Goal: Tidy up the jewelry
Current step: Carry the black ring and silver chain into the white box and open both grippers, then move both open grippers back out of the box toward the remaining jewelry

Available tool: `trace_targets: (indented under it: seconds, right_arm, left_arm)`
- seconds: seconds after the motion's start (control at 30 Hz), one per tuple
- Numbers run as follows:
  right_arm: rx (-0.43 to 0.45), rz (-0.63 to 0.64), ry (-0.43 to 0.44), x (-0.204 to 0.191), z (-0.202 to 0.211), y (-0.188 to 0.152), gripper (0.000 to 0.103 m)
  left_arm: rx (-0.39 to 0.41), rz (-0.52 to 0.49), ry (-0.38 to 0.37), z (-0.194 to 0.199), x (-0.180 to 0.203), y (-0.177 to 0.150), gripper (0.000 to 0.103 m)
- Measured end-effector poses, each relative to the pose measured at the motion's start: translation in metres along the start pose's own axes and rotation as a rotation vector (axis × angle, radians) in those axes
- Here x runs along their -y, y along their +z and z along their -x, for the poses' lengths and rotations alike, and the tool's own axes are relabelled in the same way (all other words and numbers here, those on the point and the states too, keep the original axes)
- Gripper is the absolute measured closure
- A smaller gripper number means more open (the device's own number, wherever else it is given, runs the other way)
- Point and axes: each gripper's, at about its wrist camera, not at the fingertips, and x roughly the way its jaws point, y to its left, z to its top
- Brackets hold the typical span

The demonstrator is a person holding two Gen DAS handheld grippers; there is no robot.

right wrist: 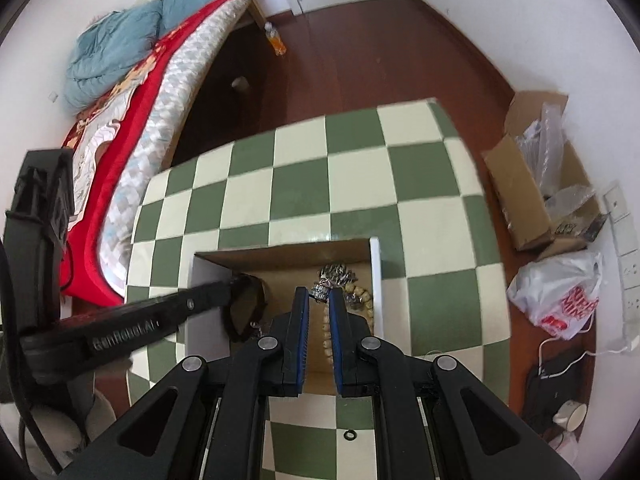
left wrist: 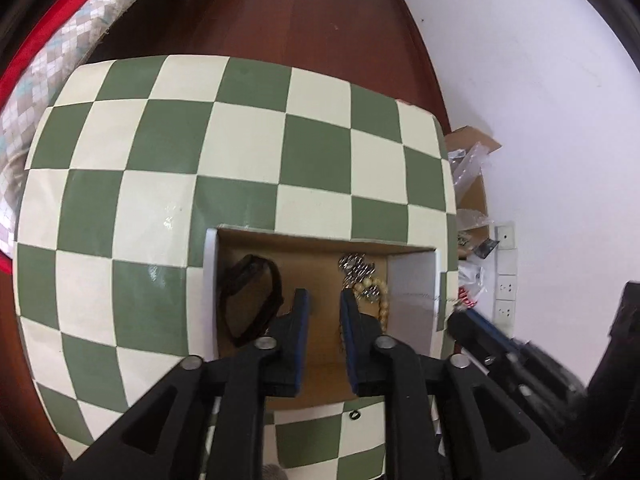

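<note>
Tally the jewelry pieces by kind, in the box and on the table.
Dark strap band: 1
Silver chain piece: 1
Beige bead strand: 1
Small black ring, on the checkered table outside the cardboard box: 1
Total: 4

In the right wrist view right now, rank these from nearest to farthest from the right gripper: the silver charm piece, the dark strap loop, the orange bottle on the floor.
1. Silver charm piece, right at the tips of the right gripper, in the box.
2. Dark strap loop, left side of the box.
3. Orange bottle, far back on the floor by the bed.
</note>
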Motion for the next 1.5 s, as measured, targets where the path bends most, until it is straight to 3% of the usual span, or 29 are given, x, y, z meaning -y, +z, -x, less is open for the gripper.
trace_targets:
  seconds: [0.07, 0.1, 0.13, 0.17, 0.2, 0.27, 0.3, 0.37, 0.5, 0.63, 0.93, 1.5]
  right_arm:
    - [-0.014, 0.000, 0.001, 0.002, -0.004, 0.000, 0.092]
    - [-0.020, -0.005, -0.002, 0.004, -0.005, -0.001, 0.090]
    - [-0.020, -0.006, -0.012, 0.005, -0.004, -0.001, 0.081]
    - [-0.020, -0.007, -0.014, 0.006, -0.003, -0.002, 0.065]
    - [-0.016, -0.012, -0.017, 0.007, -0.002, -0.002, 0.057]
    - [-0.009, -0.006, -0.053, 0.007, 0.002, -0.004, 0.035]
    - [-0.004, -0.005, -0.056, 0.007, 0.004, -0.006, 0.031]
    - [-0.002, 0.008, -0.097, 0.006, 0.007, -0.009, 0.014]
    - [0.009, 0.059, -0.201, -0.001, 0.009, -0.021, 0.002]
    - [0.008, 0.093, -0.283, -0.005, 0.005, -0.041, 0.001]
    - [0.040, 0.105, -0.323, -0.008, 0.014, -0.079, 0.000]
    - [0.243, 0.122, -0.267, -0.038, 0.116, -0.142, 0.000]
  left_arm:
    - [0.015, 0.000, 0.020, 0.003, 0.001, 0.003, 0.031]
    - [0.040, 0.001, 0.029, 0.008, 0.001, 0.004, 0.028]
    - [0.058, 0.000, 0.028, 0.011, 0.000, 0.005, 0.027]
    - [0.069, -0.003, 0.033, 0.015, 0.000, 0.006, 0.027]
    - [0.090, -0.004, 0.058, 0.021, -0.001, 0.006, 0.025]
    - [0.141, -0.025, 0.115, 0.031, -0.003, 0.004, 0.009]
    - [0.162, -0.038, 0.150, 0.035, -0.003, 0.002, 0.007]
    - [0.220, -0.069, 0.238, 0.046, -0.005, -0.005, 0.005]
    - [0.322, -0.099, 0.375, 0.061, -0.012, -0.025, 0.001]
    - [0.372, -0.101, 0.442, 0.065, -0.021, -0.046, 0.001]
    - [0.401, -0.118, 0.510, 0.072, -0.028, -0.095, 0.001]
    - [0.554, -0.191, 0.468, 0.147, 0.005, -0.186, 0.001]
